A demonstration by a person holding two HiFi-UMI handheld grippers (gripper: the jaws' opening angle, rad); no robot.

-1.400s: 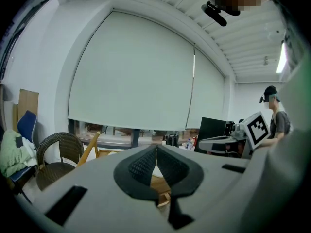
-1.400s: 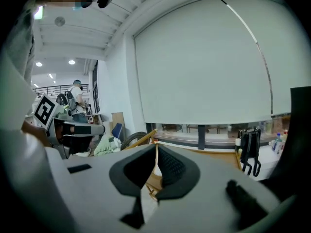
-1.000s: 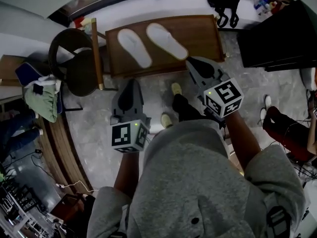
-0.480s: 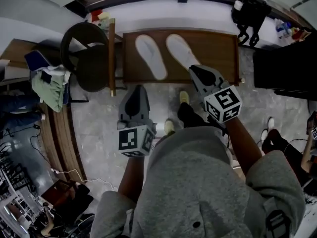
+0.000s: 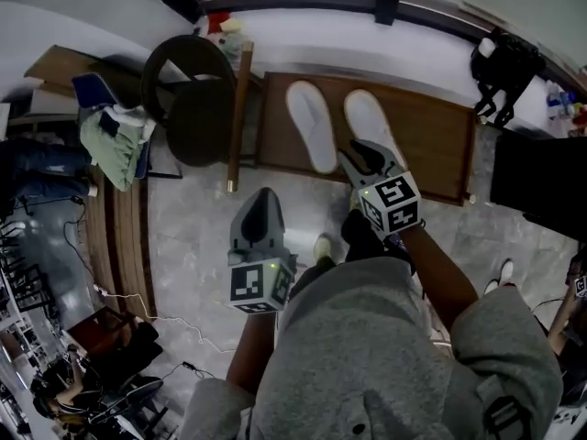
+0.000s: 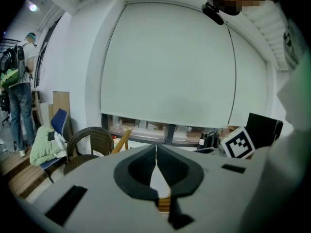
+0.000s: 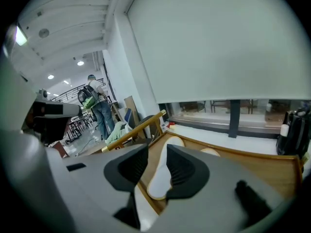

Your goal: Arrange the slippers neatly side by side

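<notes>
On table [image 5: 431, 145], slippers [image 5: 310, 125]; alongside, wicker chair [image 5: 188, 108], pole [image 5: 239, 117]

Floor [image 5: 183, 223]: grey marbled tiles.
Desk [image 5: 431, 145]: low, brown wood, by the wall.
Chair [image 5: 197, 122]: dark wicker, beside the desk.
Window: wide pale blind [image 6: 170, 67], drawn.
Light: ceiling spots [image 7: 80, 62].

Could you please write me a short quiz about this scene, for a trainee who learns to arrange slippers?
1. How many slippers lie on the wooden table?
2. True or false: the left gripper has its fingers apart.
3. What stands at the table's left end in the head view? A. a ladder B. a chair C. a bicycle
Key: 1. two; 2. false, they are together; 3. B.
</notes>
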